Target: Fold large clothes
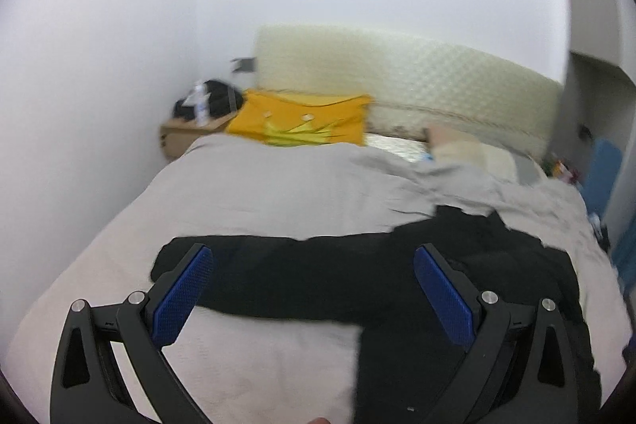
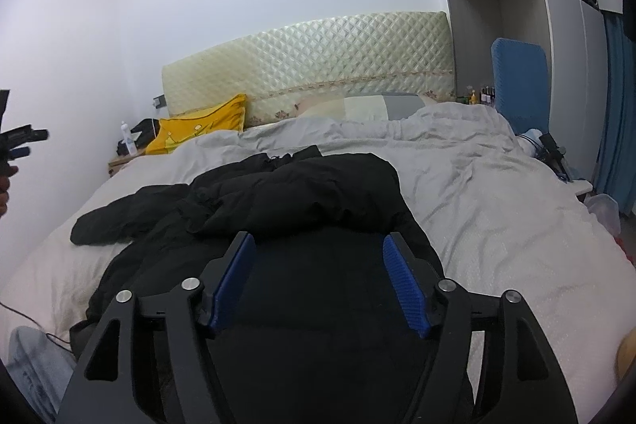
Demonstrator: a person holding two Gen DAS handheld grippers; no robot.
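Left wrist view is showing the left gripper (image 1: 314,265) hanging above the bed (image 1: 246,185) with its blue pads (image 1: 185,295) spread wide and nothing between them; the picture is blurring, so fine detail is not readable. Below it a black jacket (image 1: 457,285) is lying on the grey bedcover, one sleeve (image 1: 254,265) stretching flat out toward the left edge of the bed while the body is bunching at the right. Right wrist view is showing the right gripper (image 2: 318,257) poised over the near hem of the same garment, jaws likewise standing apart and gripping nothing. From this side the far part of the jacket is appearing turned over onto itself in a thick roll across the chest, though whether that is a deliberate fold or a loose heap cannot be told. A yellow pillow (image 2: 198,130) is resting against the quilted headboard (image 2: 310,58), well clear of the work. Judging by the lie of the cloth, the task is sitting at an early stage: at most one fold is in place, the sleeve is not yet brought in, the hem is not yet lifted, and no compact bundle is forming.
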